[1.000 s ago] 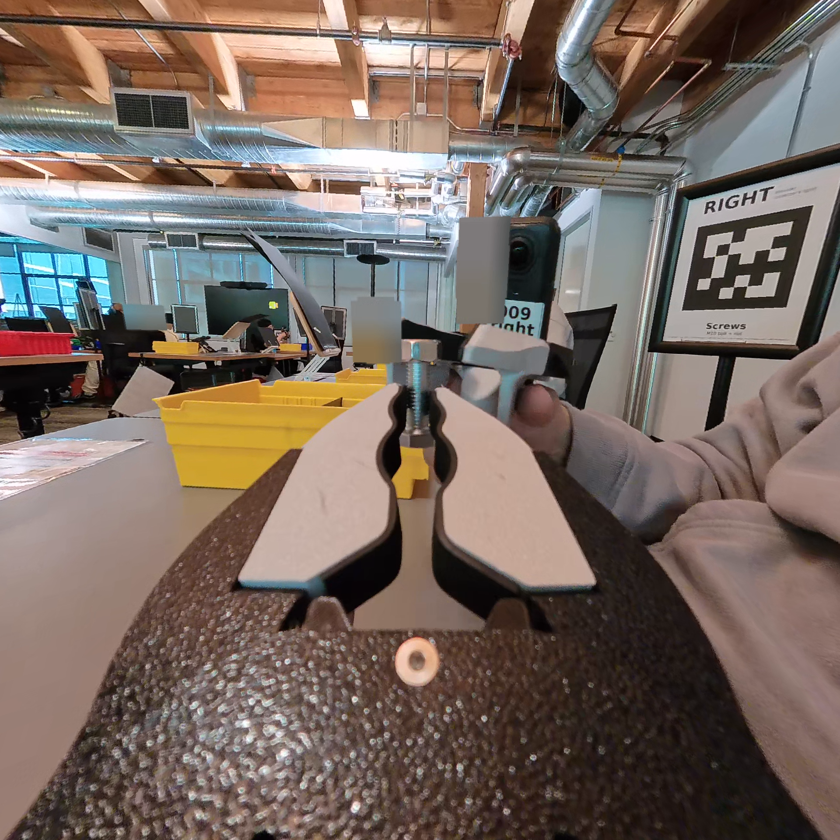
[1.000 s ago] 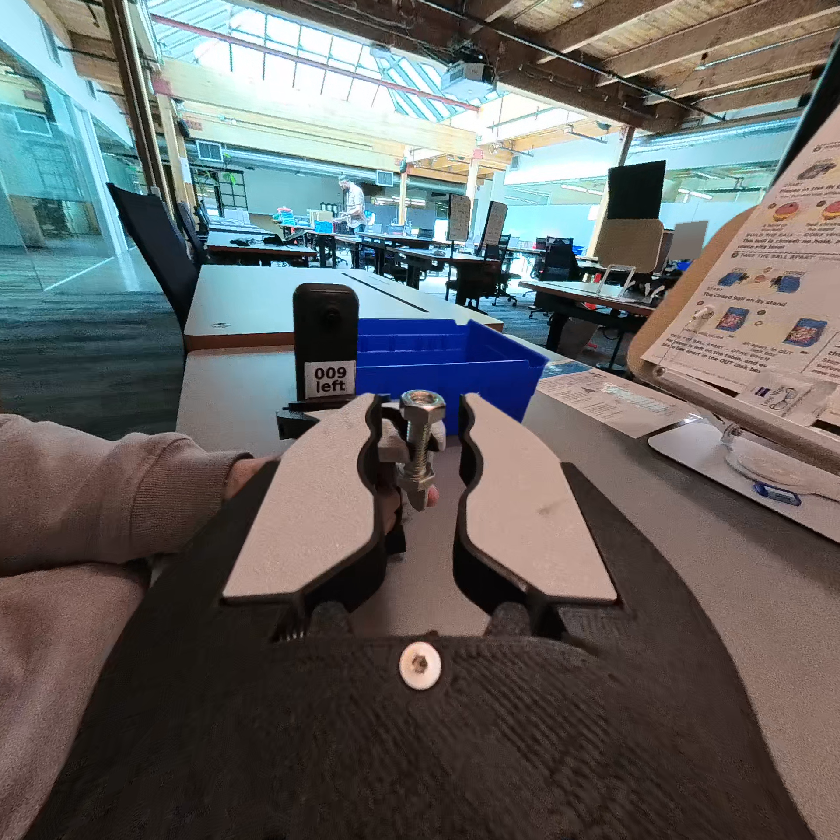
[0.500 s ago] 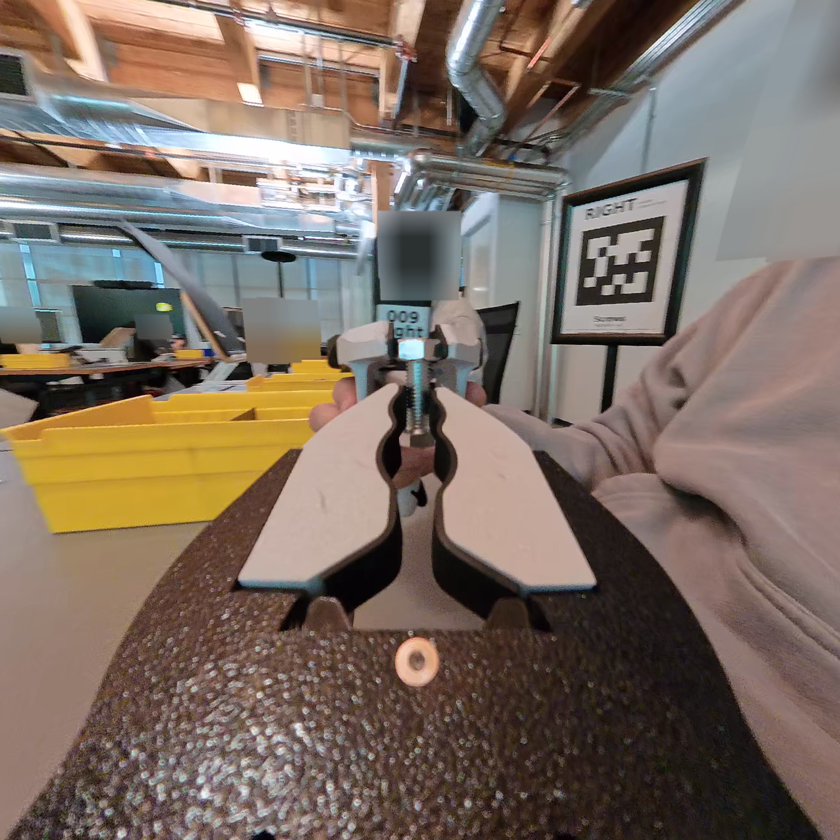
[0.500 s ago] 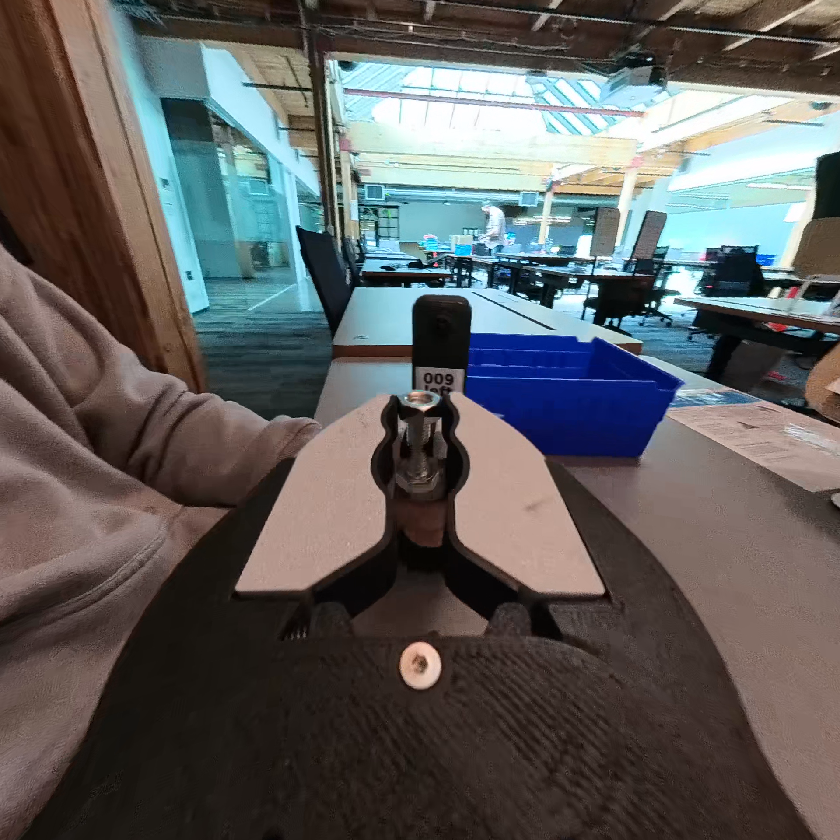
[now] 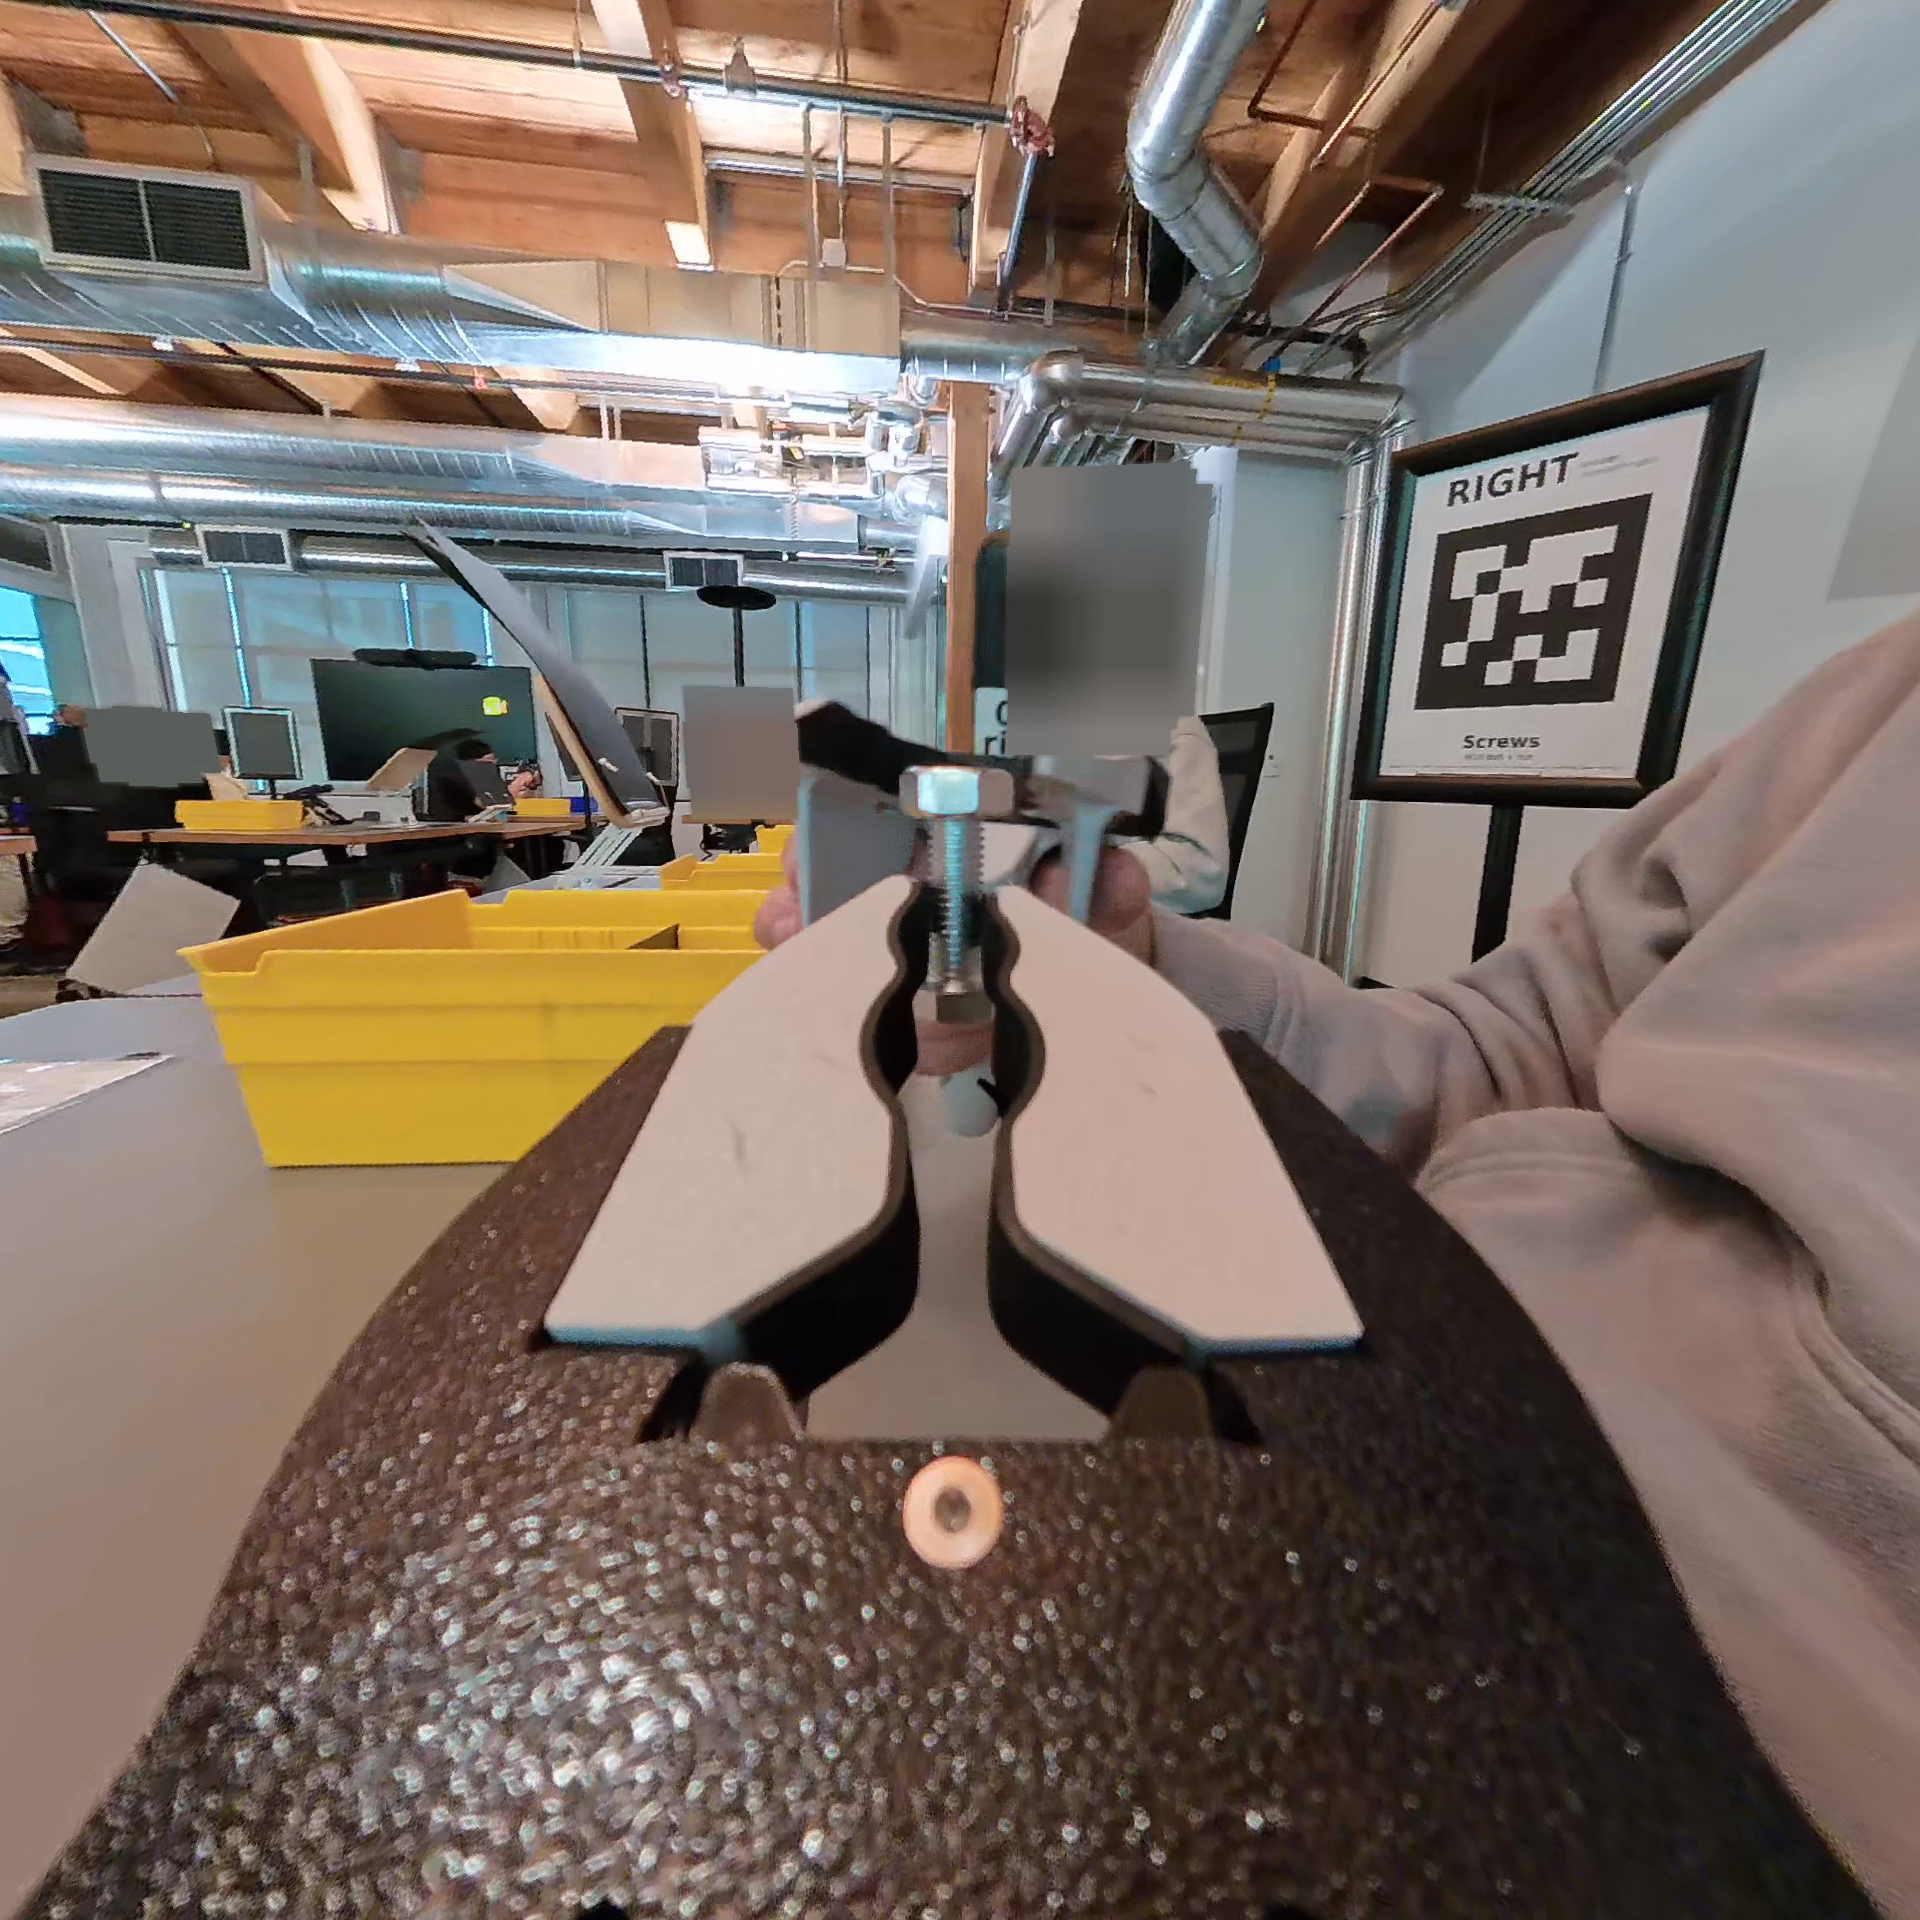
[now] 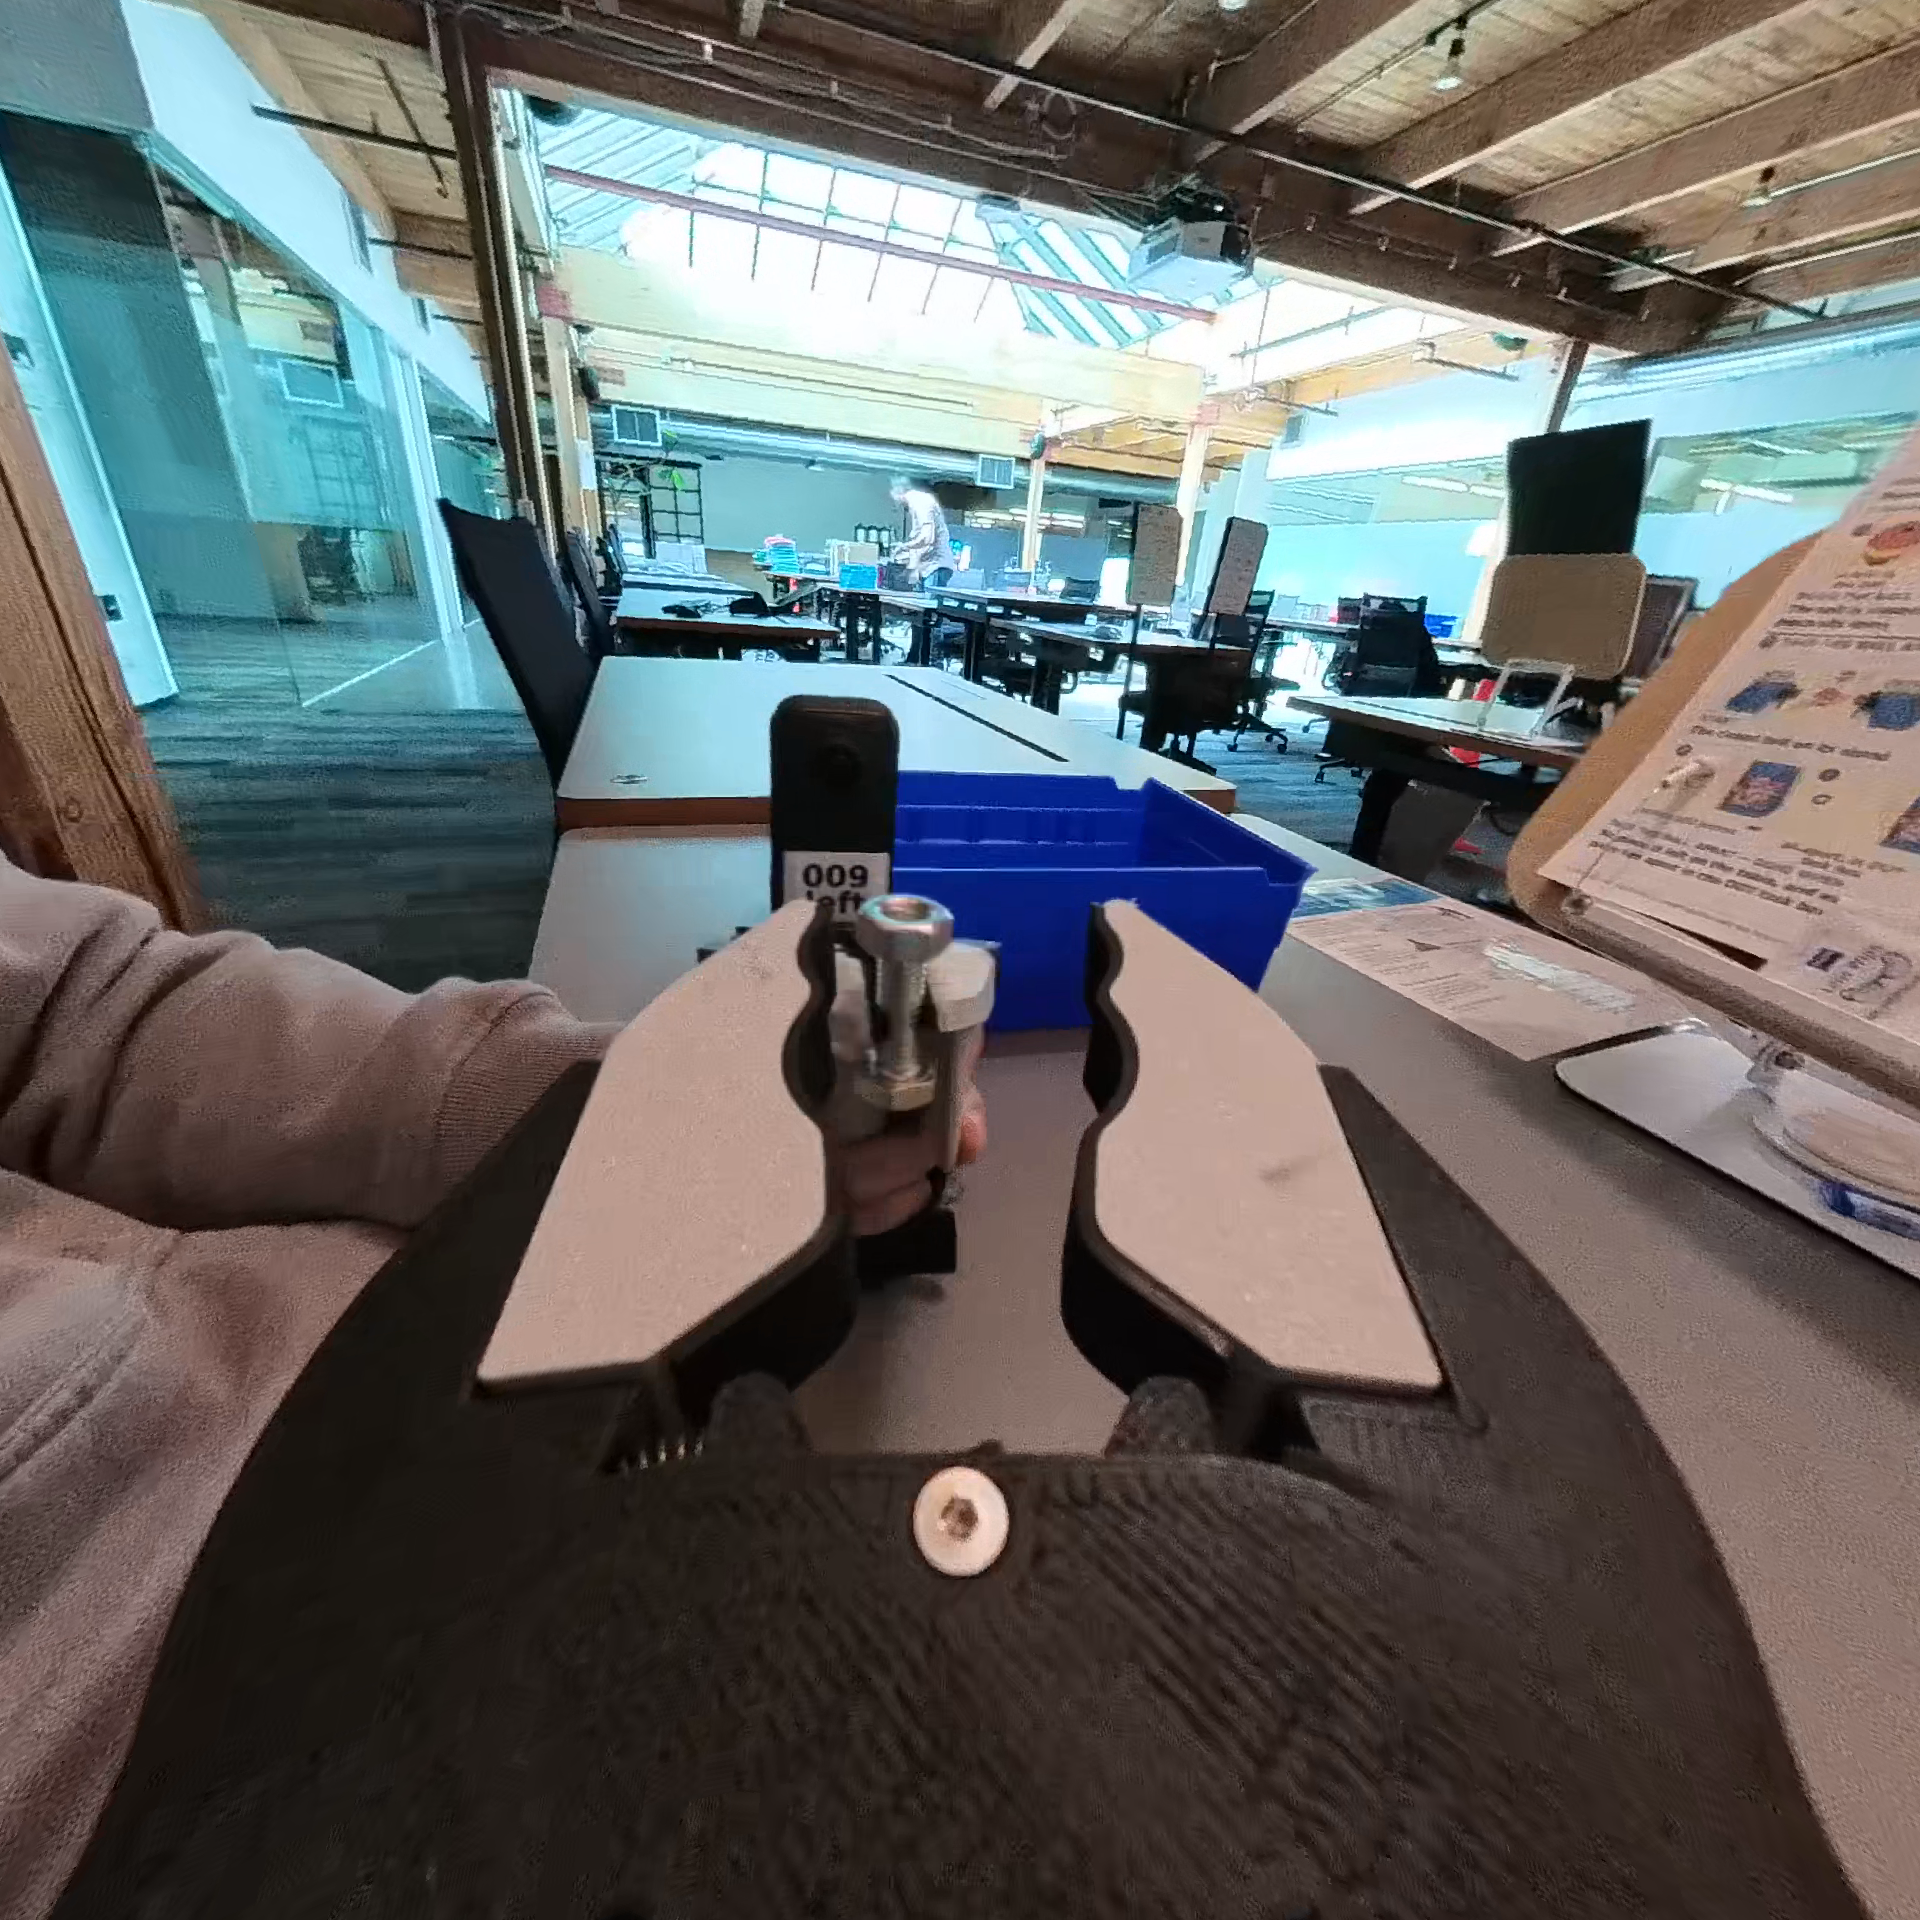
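The right gripper (image 6: 961,935) lets go. Half a second ago its two fingers were drawn in around the bolt (image 6: 902,997); now they stand wide apart. The bolt stands upright in the gap, close beside the finger nearer the person's sleeve (image 6: 260,1091) and well clear of the other one. I can't tell whether that nearer finger touches it, but nothing on this side presses on it.

The left gripper (image 5: 954,904) has not changed. Its fingers (image 5: 790,1101) are drawn in on the threaded shank just under the hex head, with a nut (image 5: 961,1006) showing at the lower end. So the bolt is now carried by the left claw alone, held up in the air above the near part of the grey table (image 5: 156,1247), in front of the person, and it lies in neither bin.

The two grippers point at each other, tip to tip, with the bolt between them. A yellow bin (image 5: 436,1039) sits farther along the table on the side the left gripper faces. A blue bin (image 6: 1091,914) sits toward the table's opposite end, and a clipboard with a printed sheet (image 6: 1745,831) stands at the edge beside it.
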Demonstrator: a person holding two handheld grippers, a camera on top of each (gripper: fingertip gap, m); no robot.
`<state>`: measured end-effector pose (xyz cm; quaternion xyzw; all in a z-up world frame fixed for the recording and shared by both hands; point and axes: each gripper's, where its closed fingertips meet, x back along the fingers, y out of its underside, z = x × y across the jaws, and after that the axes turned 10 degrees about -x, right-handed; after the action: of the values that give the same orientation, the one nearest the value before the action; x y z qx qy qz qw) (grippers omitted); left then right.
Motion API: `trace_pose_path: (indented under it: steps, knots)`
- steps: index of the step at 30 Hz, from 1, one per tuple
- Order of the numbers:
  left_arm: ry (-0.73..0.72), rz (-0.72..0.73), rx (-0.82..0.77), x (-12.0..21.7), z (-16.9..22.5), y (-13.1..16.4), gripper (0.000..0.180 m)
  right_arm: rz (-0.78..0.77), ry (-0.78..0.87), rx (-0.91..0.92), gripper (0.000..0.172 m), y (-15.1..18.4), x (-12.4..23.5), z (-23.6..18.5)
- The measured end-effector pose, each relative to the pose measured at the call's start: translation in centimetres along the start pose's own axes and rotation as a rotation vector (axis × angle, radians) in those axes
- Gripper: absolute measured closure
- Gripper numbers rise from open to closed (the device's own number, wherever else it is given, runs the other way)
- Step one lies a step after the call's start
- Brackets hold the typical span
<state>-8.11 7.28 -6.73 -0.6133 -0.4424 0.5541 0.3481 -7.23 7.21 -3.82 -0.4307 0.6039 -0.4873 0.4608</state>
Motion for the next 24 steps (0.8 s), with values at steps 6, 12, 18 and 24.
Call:
trace_pose_path:
  steps: [6, 12, 18, 24]
  knots:
    - [-0.027, 0.002, -0.003, 0.2, -0.4, -0.1, 0.172, -0.061, 0.048, 0.075, 0.137, 0.9, -1.6, -0.7]
    - [-0.039, -0.029, -0.012, 0.2, -0.5, 0.4, 0.172, -0.075, 0.063, 0.064, 0.154, 1.1, -1.7, -0.4]
    - [-0.003, -0.04, -0.019, -0.1, 0.0, 0.5, 0.172, -0.073, -0.035, -0.011, 0.154, 1.1, -1.1, -0.8]
    - [0.136, 0.03, 0.035, -0.4, 1.9, -0.4, 0.172, -0.026, -0.193, -0.068, 0.154, 0.5, -0.7, -2.7]
